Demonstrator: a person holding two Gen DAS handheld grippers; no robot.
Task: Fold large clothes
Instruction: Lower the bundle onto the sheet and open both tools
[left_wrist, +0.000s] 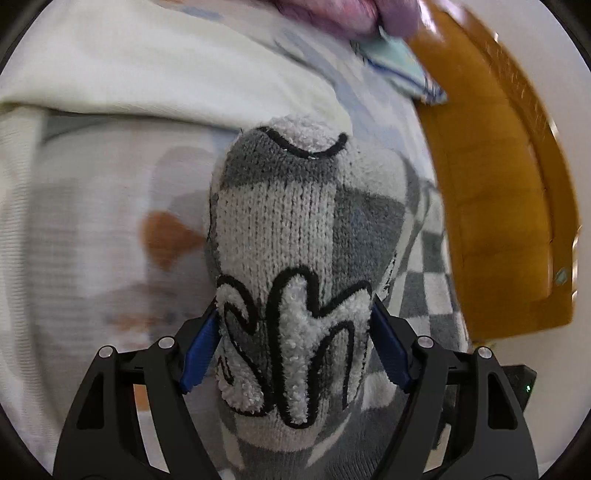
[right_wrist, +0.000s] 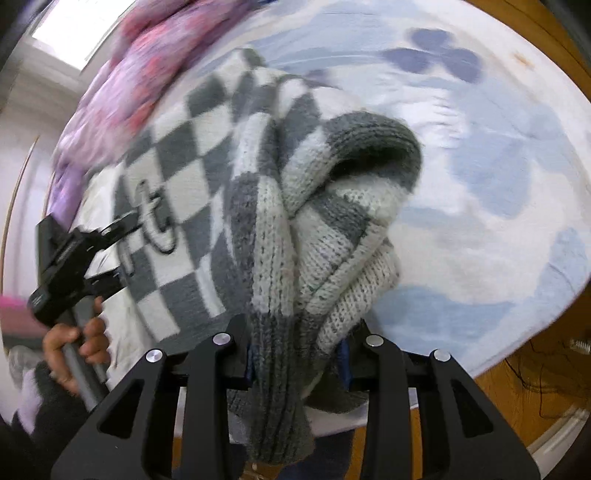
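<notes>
A large grey-and-white checked knit sweater (left_wrist: 280, 221) with fluffy black-outlined lettering is bunched up in front of my left gripper (left_wrist: 295, 306). The blue pads (left_wrist: 199, 350) press on both sides of the bundle, so it is shut on the knit. In the right wrist view the sweater (right_wrist: 207, 155) stretches away to the left over the bed. My right gripper (right_wrist: 295, 350) is shut on a gathered fold with the ribbed grey edge, which hides its fingertips. The left gripper (right_wrist: 123, 249) shows at the sweater's far left edge, held by a hand (right_wrist: 74, 343).
The bed has a cream cover (left_wrist: 147, 66) and a pale blue patterned sheet (right_wrist: 480, 166). A pink-purple cloth (right_wrist: 122, 92) lies at its far side. A folded pale cloth (left_wrist: 399, 62) sits beside the wooden bed frame (left_wrist: 498, 203). Wooden floor (right_wrist: 517, 387) shows at lower right.
</notes>
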